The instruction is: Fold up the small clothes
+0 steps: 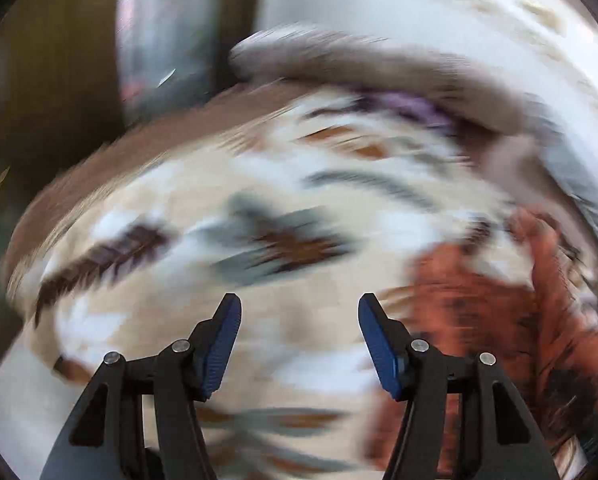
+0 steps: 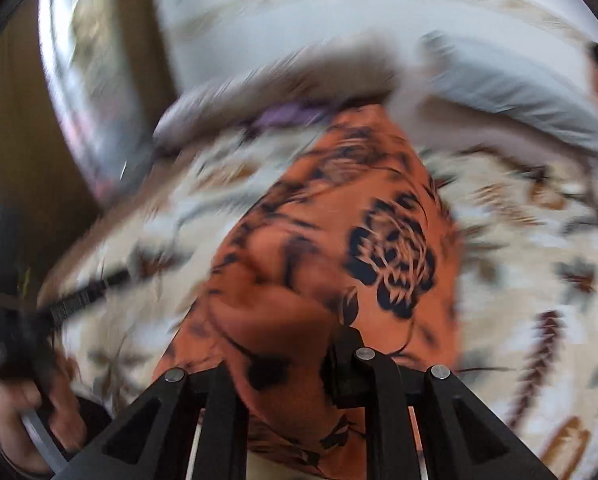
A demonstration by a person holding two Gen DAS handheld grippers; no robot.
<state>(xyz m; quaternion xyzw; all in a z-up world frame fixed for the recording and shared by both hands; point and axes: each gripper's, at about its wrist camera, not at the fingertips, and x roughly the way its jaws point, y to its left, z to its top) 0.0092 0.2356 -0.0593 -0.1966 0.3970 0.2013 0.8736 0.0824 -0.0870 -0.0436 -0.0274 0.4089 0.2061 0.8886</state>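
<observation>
Right now your left gripper (image 1: 300,320) hangs with its blue pads (image 1: 227,344) spread wide and nothing between them, above the leaf-patterned bedspread (image 1: 203,208). Off to its right lies the orange cloth (image 1: 499,312), apart from the pads. Your right gripper (image 2: 299,364) is clenched on that same orange cloth (image 2: 339,220): the fabric bunches up between its fingers and hides the pads, then spreads away from the grip over the bedspread (image 2: 539,232), its dark flower print facing up. At the left edge of the right wrist view you can see your left hand (image 2: 27,404) wrapped around the other tool. Beyond the cloth, a grey-brown pillow (image 2: 291,76) lies across the far side of the bed, with a bit of purple fabric (image 2: 287,114) tucked under its edge. Both views are smeared by motion blur, so finer detail is lost.
</observation>
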